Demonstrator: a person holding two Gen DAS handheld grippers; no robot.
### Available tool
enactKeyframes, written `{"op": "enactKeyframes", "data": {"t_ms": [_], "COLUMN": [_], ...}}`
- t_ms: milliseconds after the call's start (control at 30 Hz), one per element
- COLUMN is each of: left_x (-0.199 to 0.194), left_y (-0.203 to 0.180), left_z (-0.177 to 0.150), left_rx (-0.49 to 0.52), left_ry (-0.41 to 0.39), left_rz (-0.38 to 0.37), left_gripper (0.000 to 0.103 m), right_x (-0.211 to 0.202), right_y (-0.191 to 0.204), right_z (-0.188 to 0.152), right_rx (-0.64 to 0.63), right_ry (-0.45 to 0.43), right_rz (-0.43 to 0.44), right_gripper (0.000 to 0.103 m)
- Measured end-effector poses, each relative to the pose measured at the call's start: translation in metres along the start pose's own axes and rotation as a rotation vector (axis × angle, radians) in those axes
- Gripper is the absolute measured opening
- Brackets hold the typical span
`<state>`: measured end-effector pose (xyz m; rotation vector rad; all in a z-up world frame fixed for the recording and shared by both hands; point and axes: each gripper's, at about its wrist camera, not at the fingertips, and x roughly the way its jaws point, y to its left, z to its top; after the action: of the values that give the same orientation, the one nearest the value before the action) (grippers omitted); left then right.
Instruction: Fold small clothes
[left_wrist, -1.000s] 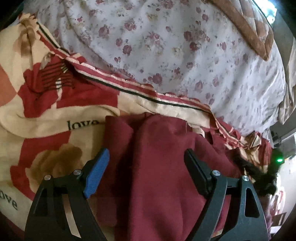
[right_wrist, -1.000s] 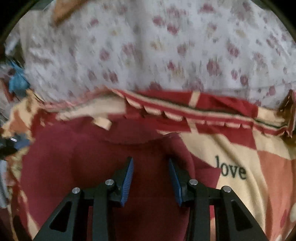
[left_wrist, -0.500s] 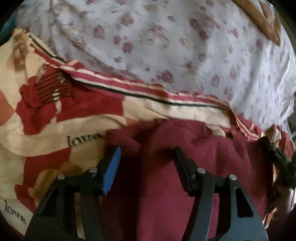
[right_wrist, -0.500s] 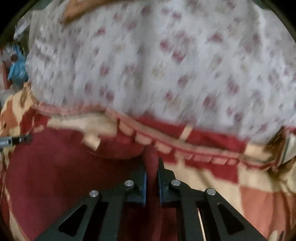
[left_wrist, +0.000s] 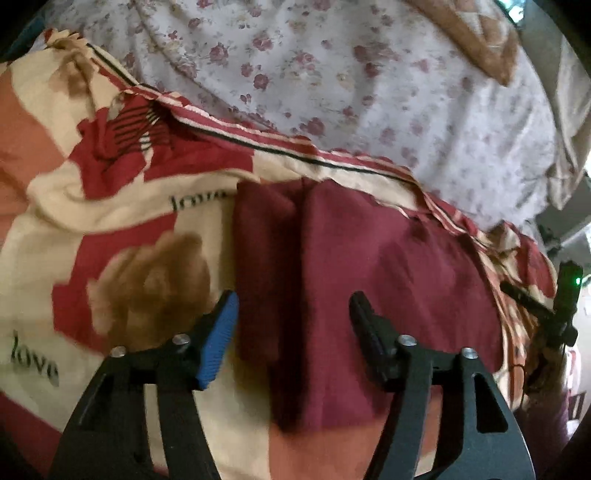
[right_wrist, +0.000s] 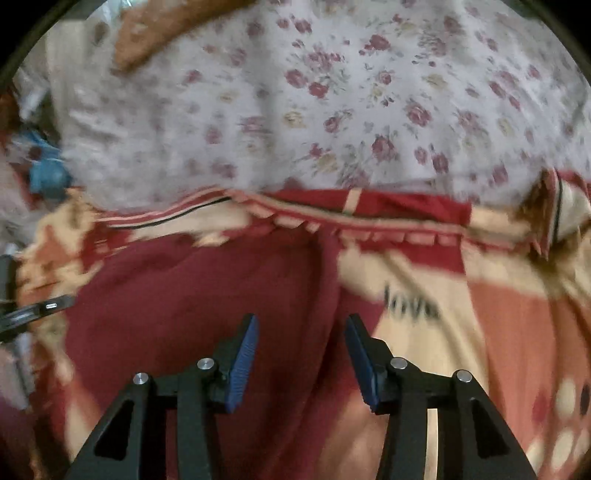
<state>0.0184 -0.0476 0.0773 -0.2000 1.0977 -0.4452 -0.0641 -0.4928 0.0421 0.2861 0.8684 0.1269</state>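
A dark red garment (left_wrist: 369, 266) lies on a patterned blanket, with a folded strip along its left edge. In the left wrist view my left gripper (left_wrist: 291, 314) is open and empty, its jaws spread over the garment's left part. In the right wrist view the same garment (right_wrist: 207, 288) fills the lower left. My right gripper (right_wrist: 301, 332) is open over the garment's right edge and holds nothing. The right gripper's body shows at the far right of the left wrist view (left_wrist: 554, 314).
The blanket (left_wrist: 110, 229) is cream, red and orange with the word "love" printed on it. Behind it lies a white floral sheet (left_wrist: 332, 81) with a brown patterned cushion (left_wrist: 476, 33) at the back. A blue object (right_wrist: 48, 173) sits at the left edge.
My right gripper, shut on the garment's edge half a second ago, has opened and let it go. My left gripper has opened wider and pulled back; the garment lies flatter.
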Motion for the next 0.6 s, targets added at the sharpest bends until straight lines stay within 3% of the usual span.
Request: {"op": "enactKeyframes", "data": {"t_ms": [167,300,433,533,600], "left_x": [-0.002,0.011,0.021,0.001,-0.02], "left_y": [-0.008,-0.023,-0.026,-0.016,-0.016], "left_z": [-0.034,-0.051,-0.054,-0.047,-0.046], "left_rx": [0.037,0.128,0.175,0.16,0.206], "left_ry": [0.033,0.071,0.084,0.059,0.007], "left_rz": [-0.084,-0.071,-0.005,-0.015,0.007], "left_gripper": [0.07,0.067,0.019,0.008,0.007], "right_x": [-0.034,-0.038,-0.037,-0.04,-0.044], "right_y": [0.025,0.029,0.027,0.029,0.032], "right_z": [-0.063,-0.095,-0.104,-0.104,-0.103], "right_rx": [-0.042,-0.032,0.004,0.01,-0.008], "right_ry": [0.01,0.021,0.026,0.012,0.002], "right_rz": [0.028,0.037,0.047,0.029,0.032], "right_gripper": [0.047,0.047,0.047,0.047,0.047]}}
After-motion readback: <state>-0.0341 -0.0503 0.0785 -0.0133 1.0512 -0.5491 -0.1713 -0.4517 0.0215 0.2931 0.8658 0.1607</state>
